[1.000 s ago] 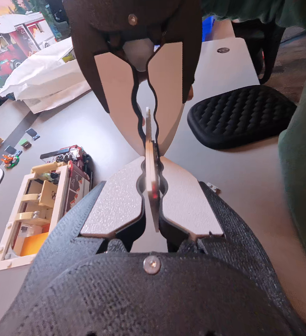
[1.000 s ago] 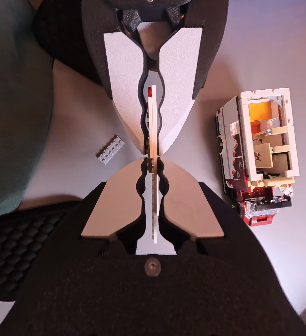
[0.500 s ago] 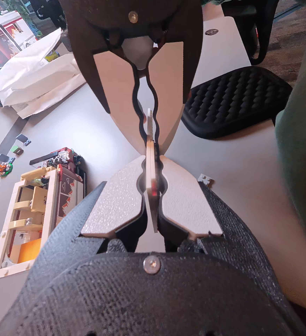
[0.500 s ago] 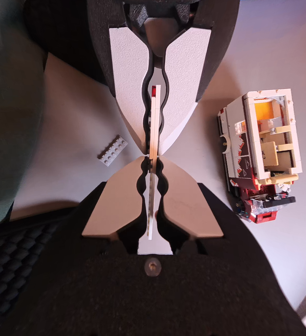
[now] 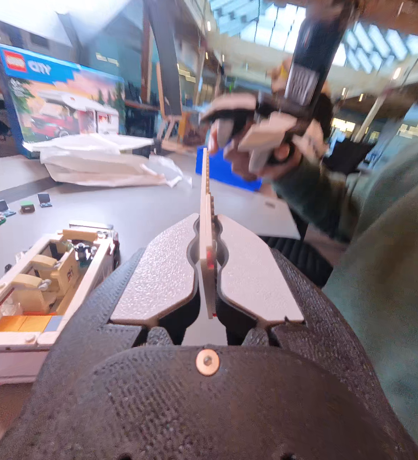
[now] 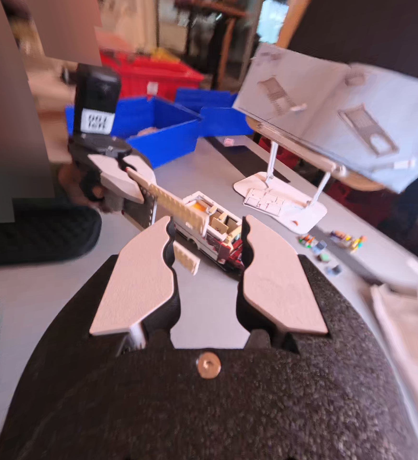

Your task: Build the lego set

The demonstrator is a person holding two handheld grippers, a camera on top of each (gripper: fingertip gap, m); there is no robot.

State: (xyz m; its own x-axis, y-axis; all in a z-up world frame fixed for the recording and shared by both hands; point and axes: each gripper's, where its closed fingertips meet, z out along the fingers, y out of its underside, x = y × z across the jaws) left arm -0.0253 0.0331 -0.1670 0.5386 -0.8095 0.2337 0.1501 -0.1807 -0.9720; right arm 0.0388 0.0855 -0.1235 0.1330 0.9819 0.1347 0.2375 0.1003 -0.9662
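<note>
The left gripper [image 5: 209,219] is clamped on a long white brick plate [image 5: 205,189] pointing straight ahead. The right gripper's [image 6: 206,221] fingers stand apart, seemingly bare through blur, a small tan plate [image 6: 186,258] below between them.

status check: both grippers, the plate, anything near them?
Left gripper clamped on long white studded plate, held edge-up. Right gripper open, empty, apart from the plate. Small tan plate and roofless brick camper on grey table beyond right fingers.

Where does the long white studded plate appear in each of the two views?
Left wrist view: centre, edge-on, the long white plate clamped between the left tongs.
Right wrist view: left of centre, the plate slants down-right from the left tongs.
Shared landmark: the open-roofed toy camper on the grey table.
</note>
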